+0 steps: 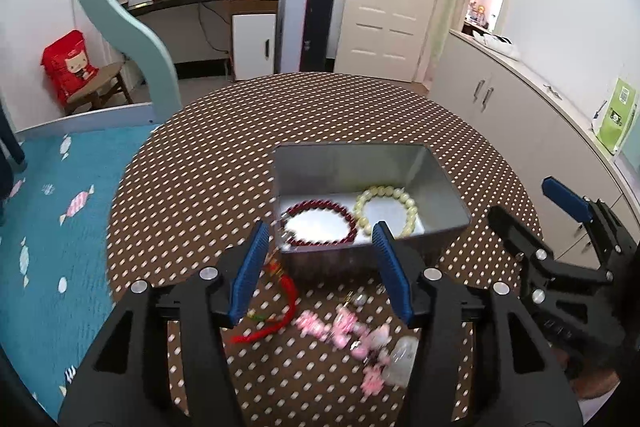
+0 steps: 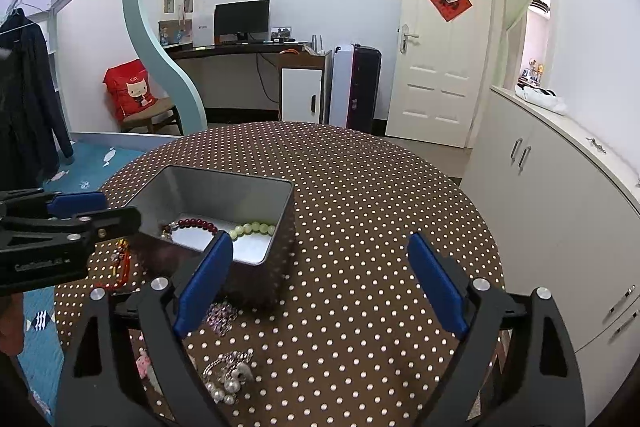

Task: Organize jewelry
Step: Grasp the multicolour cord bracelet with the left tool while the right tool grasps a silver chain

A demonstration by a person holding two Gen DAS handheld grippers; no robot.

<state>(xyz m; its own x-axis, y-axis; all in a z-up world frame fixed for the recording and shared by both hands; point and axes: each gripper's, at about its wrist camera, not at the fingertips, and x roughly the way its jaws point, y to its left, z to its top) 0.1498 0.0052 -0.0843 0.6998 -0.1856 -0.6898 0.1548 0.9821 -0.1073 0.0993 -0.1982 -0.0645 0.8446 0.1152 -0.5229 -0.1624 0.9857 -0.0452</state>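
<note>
An open metal tin (image 1: 440, 179) stands on the brown dotted table (image 1: 320, 107). Inside it lie a dark red bead bracelet (image 1: 320, 205) and a pale green bead bracelet (image 1: 400, 193). My left gripper (image 1: 320, 239) hovers open at the tin's near wall, with nothing held. Below it on the cloth lie a red tassel cord (image 1: 280, 311) and pink bead pieces (image 1: 344, 331). My right gripper (image 2: 320, 247) is wide open and empty, right of the tin (image 2: 288, 227). A pearl and silver piece (image 2: 232, 375) and a purplish chain (image 2: 222, 315) lie under its left finger.
The right gripper (image 1: 520, 197) shows at the right edge of the left wrist view; the left gripper (image 2: 120, 207) shows at the left of the right wrist view. White cabinets (image 2: 560, 187) flank the table on the right. A blue bed cover (image 1: 52, 227) lies to the left.
</note>
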